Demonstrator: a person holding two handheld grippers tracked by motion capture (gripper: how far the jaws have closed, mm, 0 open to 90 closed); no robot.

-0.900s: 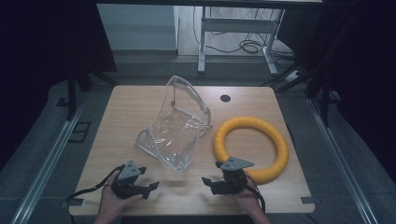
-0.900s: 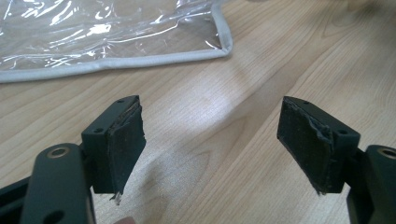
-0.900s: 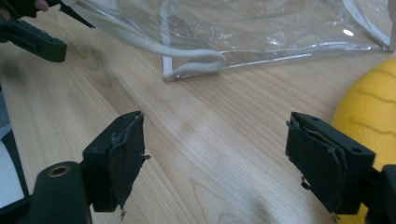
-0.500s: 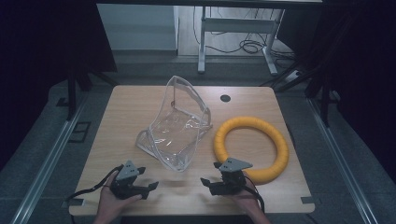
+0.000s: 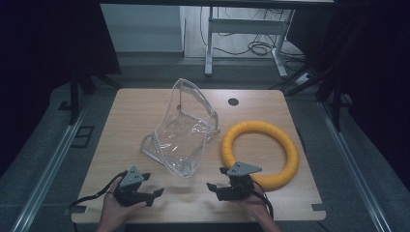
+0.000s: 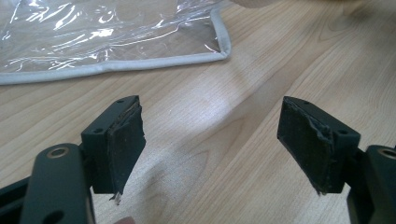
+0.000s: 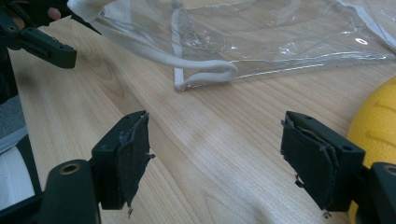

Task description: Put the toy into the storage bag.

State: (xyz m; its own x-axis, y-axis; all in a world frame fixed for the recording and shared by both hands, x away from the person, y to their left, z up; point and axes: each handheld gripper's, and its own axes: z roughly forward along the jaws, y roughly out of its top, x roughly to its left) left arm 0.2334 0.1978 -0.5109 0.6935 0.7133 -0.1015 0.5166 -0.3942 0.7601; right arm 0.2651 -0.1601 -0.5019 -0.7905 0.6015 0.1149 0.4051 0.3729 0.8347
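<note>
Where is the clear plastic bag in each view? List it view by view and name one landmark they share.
High view: the clear plastic bag stands mid-table, left of the yellow ring.
Left gripper view: its grey-trimmed corner lies at upper left, beyond the open left claw.
Right gripper view: it spans the top, beyond the open right claw.
Shared landmark: the light wooden table.
</note>
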